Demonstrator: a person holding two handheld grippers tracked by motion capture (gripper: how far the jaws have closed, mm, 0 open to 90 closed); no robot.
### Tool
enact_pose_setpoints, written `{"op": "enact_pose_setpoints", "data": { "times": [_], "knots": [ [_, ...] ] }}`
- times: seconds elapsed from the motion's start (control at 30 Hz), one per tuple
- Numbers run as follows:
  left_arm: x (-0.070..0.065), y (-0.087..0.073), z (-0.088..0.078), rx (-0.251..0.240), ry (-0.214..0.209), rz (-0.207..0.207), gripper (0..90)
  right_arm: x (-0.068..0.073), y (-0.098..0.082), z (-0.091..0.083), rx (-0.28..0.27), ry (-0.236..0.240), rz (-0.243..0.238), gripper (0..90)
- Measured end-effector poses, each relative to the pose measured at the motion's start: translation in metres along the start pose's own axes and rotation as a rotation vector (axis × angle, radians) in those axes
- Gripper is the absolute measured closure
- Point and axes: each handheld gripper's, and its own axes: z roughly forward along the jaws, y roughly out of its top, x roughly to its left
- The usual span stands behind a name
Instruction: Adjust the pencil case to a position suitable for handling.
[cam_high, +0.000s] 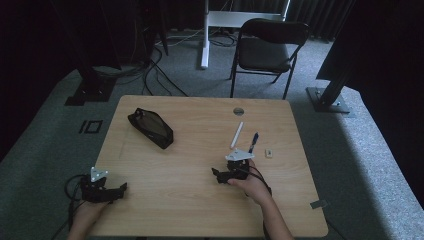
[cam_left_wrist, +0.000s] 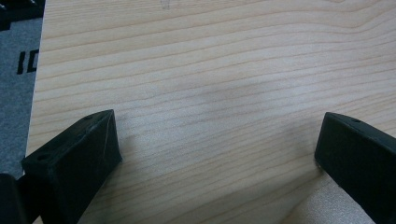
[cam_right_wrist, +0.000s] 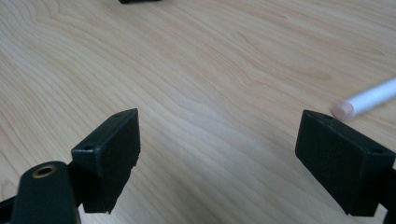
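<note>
Left gripper (cam_high: 120, 189) at near-left table (cam_high: 200, 210) edge, jaws wide, nothing between. Right gripper (cam_high: 216, 173) at table's near-right, jaws wide, empty. White tube (cam_high: 236, 135) just beyond it; blue pen (cam_high: 254, 142) beside tube. High view adds black pouch (cam_high: 150, 128), small white block (cam_high: 268, 153). Right gripper view: tube end (cam_right_wrist: 369, 98) near one jaw.

Black folding chair (cam_high: 267, 47) stands far side, behind the table (cam_high: 200, 210), on grey carpet (cam_high: 45, 145). Cables (cam_high: 155, 70) trail far left. White desk leg (cam_high: 204, 35) beside chair. Small grey bit, maybe tape (cam_high: 318, 204), near right.
</note>
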Motion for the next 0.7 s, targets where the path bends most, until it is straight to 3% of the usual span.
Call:
{"op": "enact_pose_setpoints", "data": {
  "times": [0.7],
  "knots": [
    [0.0,0.0,0.0,0.0,0.0,0.0,0.1,0.023,0.023,0.026,-0.02,0.05,-0.032,14.1]
  ]
}}
